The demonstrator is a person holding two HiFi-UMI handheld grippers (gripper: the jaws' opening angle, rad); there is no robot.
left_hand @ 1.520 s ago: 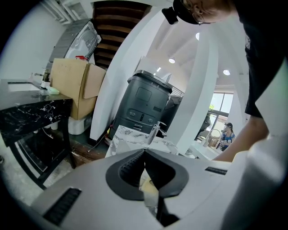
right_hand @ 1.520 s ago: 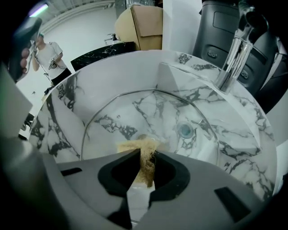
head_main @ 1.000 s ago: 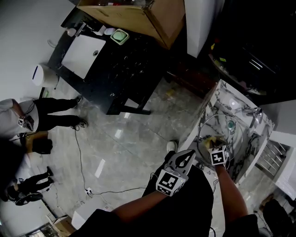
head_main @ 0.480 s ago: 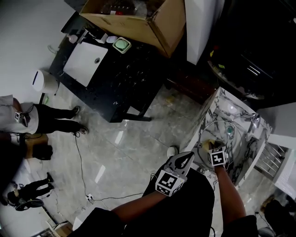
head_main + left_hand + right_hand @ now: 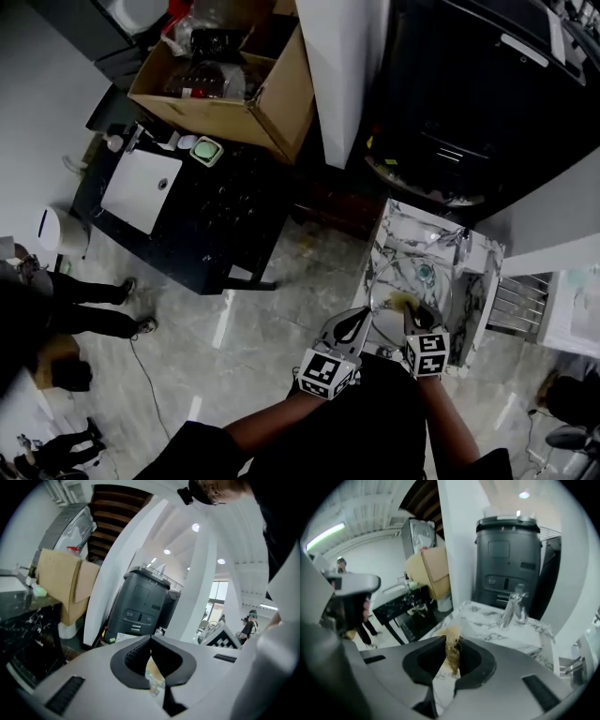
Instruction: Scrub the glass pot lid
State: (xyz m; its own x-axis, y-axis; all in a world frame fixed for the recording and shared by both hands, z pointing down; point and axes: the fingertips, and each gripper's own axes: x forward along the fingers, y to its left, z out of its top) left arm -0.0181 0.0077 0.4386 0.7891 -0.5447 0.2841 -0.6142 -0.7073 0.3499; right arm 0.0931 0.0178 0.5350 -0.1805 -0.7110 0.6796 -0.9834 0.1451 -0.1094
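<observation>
The glass pot lid (image 5: 389, 323) sits tilted over the marble sink (image 5: 398, 225), below the faucet (image 5: 461, 246), with the left gripper (image 5: 359, 322) clenched on its clear rim at the near-left edge. The right gripper (image 5: 410, 314) is clamped on a tan, fibrous scrubber (image 5: 451, 651), which it holds against the lid's top face

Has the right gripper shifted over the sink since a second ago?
No, barely. The view itself swung, but the right gripper still holds the scrubber on the glass lid, just on the person's side of the sink drain, as before.
</observation>
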